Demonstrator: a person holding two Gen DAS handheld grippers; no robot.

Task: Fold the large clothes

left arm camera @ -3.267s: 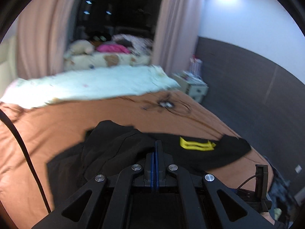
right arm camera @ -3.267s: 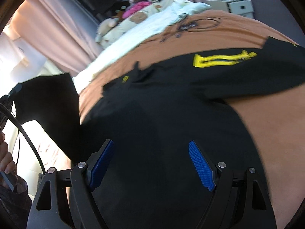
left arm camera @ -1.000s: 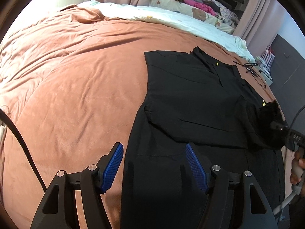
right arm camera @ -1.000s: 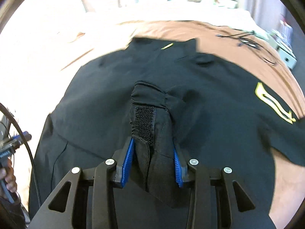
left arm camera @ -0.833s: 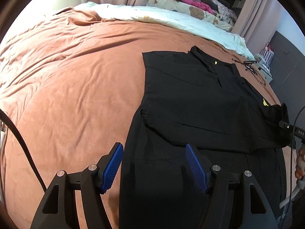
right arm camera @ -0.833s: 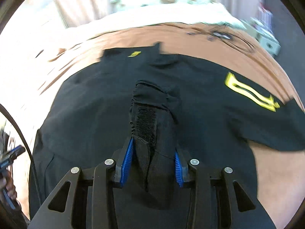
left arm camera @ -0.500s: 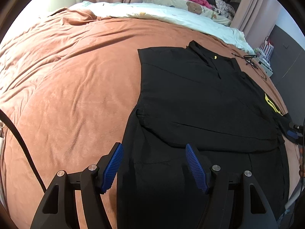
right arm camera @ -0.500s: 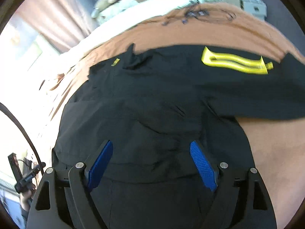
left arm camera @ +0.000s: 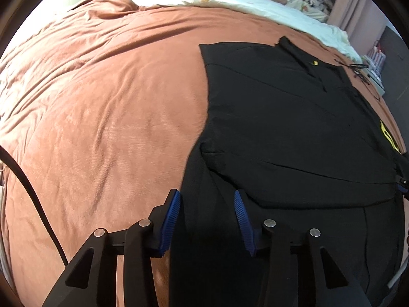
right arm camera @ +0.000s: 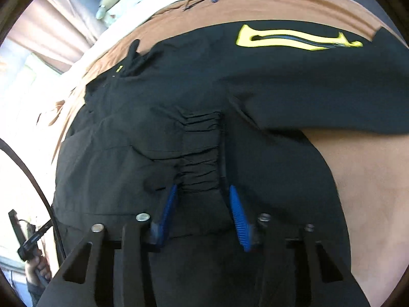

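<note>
So far one sleeve lies folded across your black jacket (left arm camera: 294,128); right gripper (right arm camera: 202,204) pinches bunched fabric, left gripper (left arm camera: 207,215) half-spread over the hem.

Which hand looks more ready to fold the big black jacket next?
Probably the right gripper: its jaws have just been closing and already bunch the black fabric jacket. The left gripper is open over the jacket's edge.

right tool (right arm camera: 202,194): released sleeve, now pinching jacket (right arm camera: 204,128) | left tool (left arm camera: 207,204): narrowing
</note>
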